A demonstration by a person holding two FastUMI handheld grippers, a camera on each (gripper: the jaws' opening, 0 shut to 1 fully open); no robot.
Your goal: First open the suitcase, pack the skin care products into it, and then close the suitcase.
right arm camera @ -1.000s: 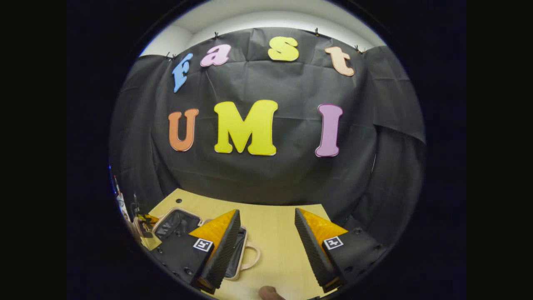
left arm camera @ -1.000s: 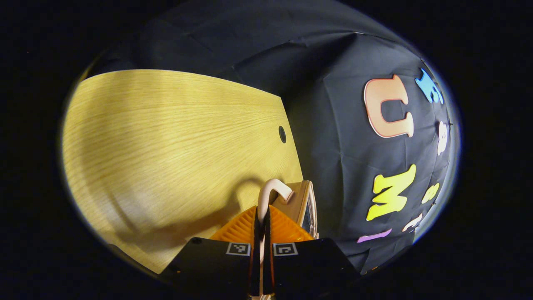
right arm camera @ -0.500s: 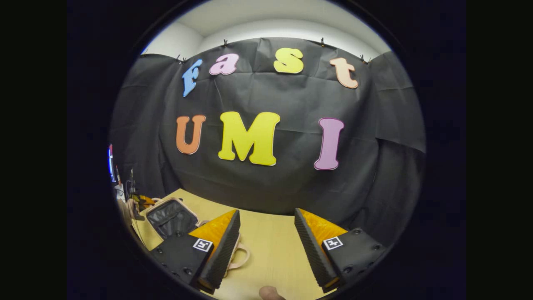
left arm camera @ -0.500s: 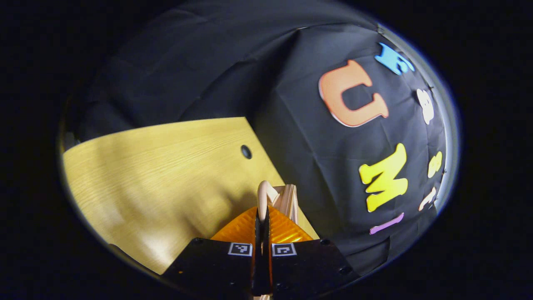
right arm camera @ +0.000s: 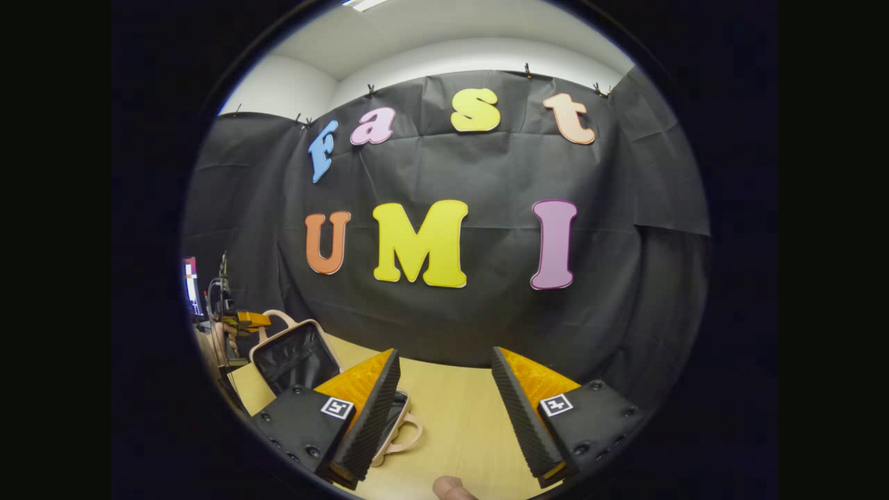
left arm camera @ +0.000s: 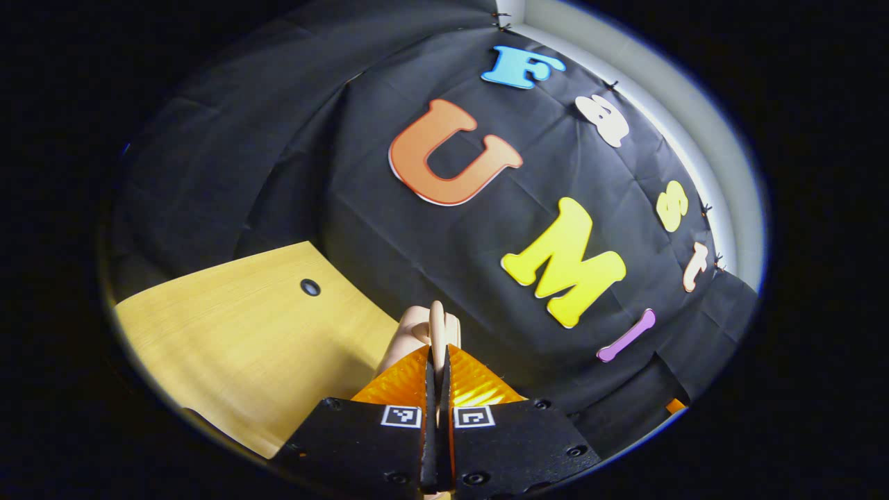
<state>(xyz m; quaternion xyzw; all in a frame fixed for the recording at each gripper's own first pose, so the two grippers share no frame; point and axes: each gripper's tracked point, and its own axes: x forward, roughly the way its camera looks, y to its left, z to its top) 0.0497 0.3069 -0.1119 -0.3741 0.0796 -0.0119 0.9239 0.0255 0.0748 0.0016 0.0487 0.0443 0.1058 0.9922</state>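
In the left gripper view my left gripper (left arm camera: 436,353) is shut on the beige handle (left arm camera: 436,318) of the suitcase lid, with the lid's pale edge (left arm camera: 406,344) just behind the fingers. In the right gripper view the beige suitcase stands at the lower left. Its lid (right arm camera: 295,355), lined in dark fabric, is raised steeply, and the left gripper (right arm camera: 243,320) holds its top handle (right arm camera: 279,317). The lower half's handle (right arm camera: 403,439) lies on the table beside my left finger. My right gripper (right arm camera: 444,364) hangs open above the table with nothing between its fingers.
The wooden table (left arm camera: 236,340) has a small round hole (left arm camera: 310,286) near its far corner, close to the black cloth wall. A screen (right arm camera: 189,285) stands at the far left. A small rounded pinkish thing (right arm camera: 451,488) pokes in at the bottom edge.
The left gripper has swung upward with the lid's handle, lifting the lid from lying flat to steeply raised. The right gripper has tilted up slightly and stayed open.
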